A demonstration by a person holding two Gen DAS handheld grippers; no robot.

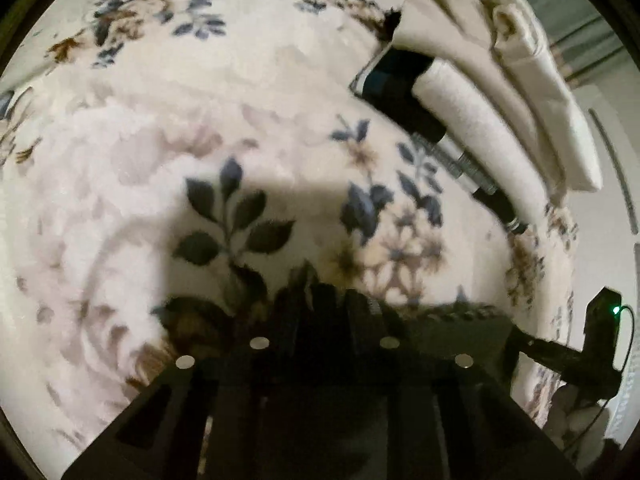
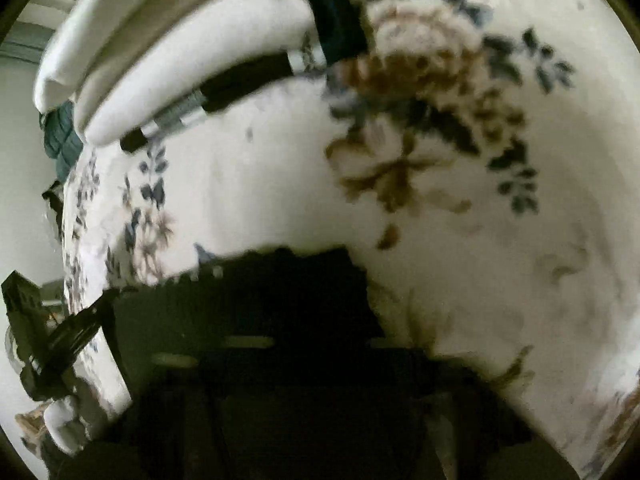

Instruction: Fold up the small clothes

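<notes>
Folded cream clothes (image 1: 500,92) lie at the floral blanket's (image 1: 160,120) far edge, a dark rod (image 1: 452,148) beside them. Both grippers (image 1: 320,292) (image 2: 296,256) – pressed together, empty – are shadowed, blurred.

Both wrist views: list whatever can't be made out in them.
- Left tool, left wrist view: tips lost in shadow; any cloth between them undeterminable.
- Right tool, right wrist view: dark, motion-blurred; tips indistinct.
- Cream folded fabric stack, left wrist view: cut off by the top edge; garment types unclear.
- Black-and-silver striped cloth, right wrist view: blurred, partly under the stack.
- Floral fleece blanket, right wrist view: pattern smeared.
</notes>
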